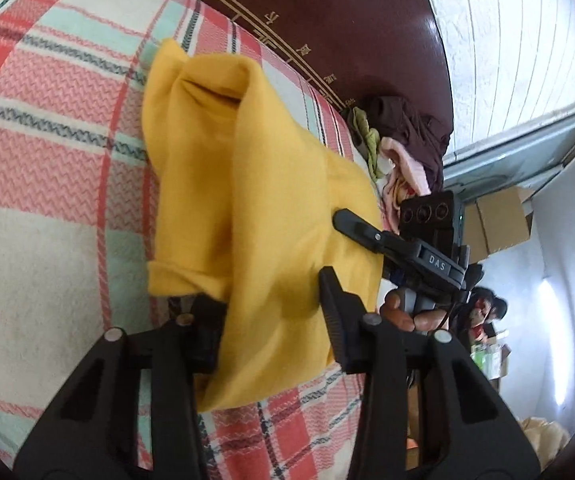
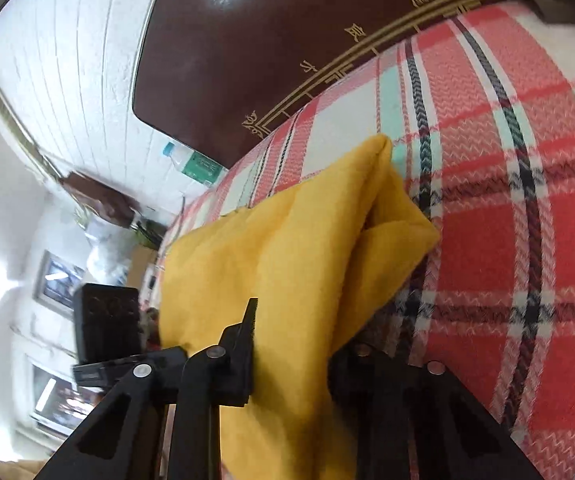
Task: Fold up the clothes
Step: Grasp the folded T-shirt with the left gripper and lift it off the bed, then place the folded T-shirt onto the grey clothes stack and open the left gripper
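A yellow garment (image 1: 239,160) lies bunched and partly folded on a red, white and mint plaid blanket (image 1: 47,140). My left gripper (image 1: 271,308) is shut on its near edge, with cloth filling the gap between both fingers. In the left wrist view the right gripper (image 1: 361,232) reaches onto the garment's right side, a person's hand (image 1: 403,314) behind it. In the right wrist view my right gripper (image 2: 299,332) is shut on a thick fold of the same yellow garment (image 2: 307,240), which covers part of the right finger. The garment's far corner points away over the blanket (image 2: 527,200).
A pile of other clothes (image 1: 407,148), dark brown, pink and green, sits at the blanket's far right. A glossy dark red board with gold lettering (image 1: 327,12) runs behind the blanket. Cardboard boxes (image 1: 495,220) stand beyond, and a plastic bottle (image 2: 191,160) lies by the wall.
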Motion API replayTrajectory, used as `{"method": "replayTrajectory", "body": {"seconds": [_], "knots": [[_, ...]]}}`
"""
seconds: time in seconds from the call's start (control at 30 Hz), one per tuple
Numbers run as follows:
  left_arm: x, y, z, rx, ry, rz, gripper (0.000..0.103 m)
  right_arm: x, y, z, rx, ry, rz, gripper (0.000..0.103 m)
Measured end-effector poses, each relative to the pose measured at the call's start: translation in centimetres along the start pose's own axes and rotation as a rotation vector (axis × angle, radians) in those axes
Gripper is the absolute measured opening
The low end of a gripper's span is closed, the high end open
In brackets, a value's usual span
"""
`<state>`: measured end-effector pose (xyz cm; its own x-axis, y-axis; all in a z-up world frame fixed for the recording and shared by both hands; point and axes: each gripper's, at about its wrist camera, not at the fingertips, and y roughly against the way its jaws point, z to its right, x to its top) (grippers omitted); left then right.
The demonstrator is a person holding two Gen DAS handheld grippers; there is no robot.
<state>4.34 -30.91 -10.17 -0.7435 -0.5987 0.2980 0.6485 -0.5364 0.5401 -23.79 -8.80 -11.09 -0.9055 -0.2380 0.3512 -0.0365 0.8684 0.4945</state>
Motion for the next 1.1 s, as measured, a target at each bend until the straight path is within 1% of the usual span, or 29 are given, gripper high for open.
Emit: {"method": "replayTrajectory", "body": {"seconds": [0.1, 0.2, 0.3, 0.37, 0.47, 0.63, 0.7, 0.8, 0.83, 0.97, 1.03, 1.1], "knots": [[-0.1, 1.2, 0.0, -0.044, 0.03, 0.01, 0.041, -0.3, 0.5, -0.4, 0.1, -0.077, 0.016, 0.023], [-0.4, 3.4, 1.0, -0.09, 0.002, 0.033, 0.041, -1.0, 1.0, -1.8, 0.166, -0.11, 0.027, 0.023], [-0.9, 5.9, 1.9, -0.095, -0.021, 0.047, 0.041, -1.8, 1.2, -4.2, 0.205, -0.113, 0.034, 0.023], [-1.1, 7.8, 2.4, -0.098, -0.027, 0.06, 0.041, -2.1, 1.1, -6.4, 0.244, -0.1, 0.036, 0.023], [-1.4, 12.0, 3.1, -0.1, -0.053, 0.102, 0.041, -2.4, 0.1, -10.2, 0.296, -0.062, 0.027, 0.023], [-1.8, 21.3, 3.7, -0.022, -0.114, 0.223, 0.041, -2.0, -3.9, -17.8, 0.408, 0.004, -0.007, 0.023], [-2.0, 25.3, 3.7, 0.019, -0.127, 0.28, 0.041, -1.7, -6.6, -21.1, 0.462, 0.019, -0.029, 0.023], [-2.2, 31.5, 3.2, 0.1, -0.146, 0.379, 0.041, -1.6, -11.0, -25.6, 0.538, 0.022, -0.07, 0.023], [-2.4, 33.7, 2.7, 0.121, -0.14, 0.411, 0.041, -1.6, -12.6, -27.1, 0.564, 0.022, -0.085, 0.023], [-4.0, 42.1, -0.5, 0.22, -0.11, 0.525, 0.041, -3.4, -19.5, -32.4, 0.586, 0.043, -0.161, 0.023], [-5.4, 45.0, -2.4, 0.272, -0.097, 0.571, 0.041, -4.3, -22.9, -35.1, 0.595, 0.054, -0.199, 0.023], [-7.0, 46.8, -5.2, 0.299, -0.056, 0.607, 0.041, -6.0, -26.4, -36.7, 0.593, 0.07, -0.24, 0.023]]}}
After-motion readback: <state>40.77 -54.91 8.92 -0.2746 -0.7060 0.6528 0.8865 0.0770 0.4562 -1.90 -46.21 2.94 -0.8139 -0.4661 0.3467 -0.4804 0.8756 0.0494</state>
